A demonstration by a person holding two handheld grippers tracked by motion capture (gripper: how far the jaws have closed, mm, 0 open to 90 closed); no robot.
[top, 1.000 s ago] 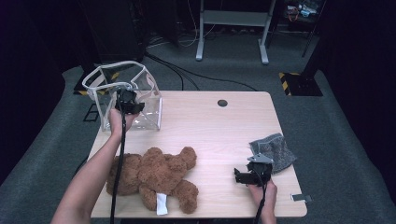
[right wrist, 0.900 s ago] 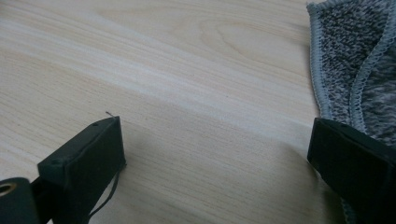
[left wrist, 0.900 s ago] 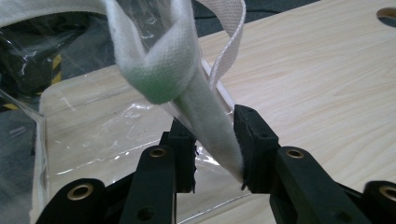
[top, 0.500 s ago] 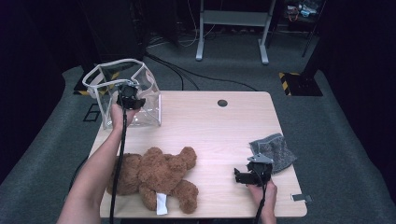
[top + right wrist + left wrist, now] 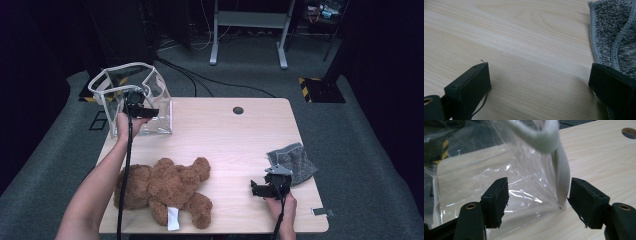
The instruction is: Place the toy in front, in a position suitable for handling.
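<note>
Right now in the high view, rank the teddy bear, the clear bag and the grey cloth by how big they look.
1. Teddy bear, largest.
2. Clear bag, somewhat smaller; it stands farther from the camera, so its true size may be closer to the bear's.
3. Grey cloth, clearly smallest.

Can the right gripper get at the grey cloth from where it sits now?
Probably yes. The right gripper rests on the table with jaws wide open, and the grey cloth lies right beside it, its edge by one jaw, with nothing between them.
</note>
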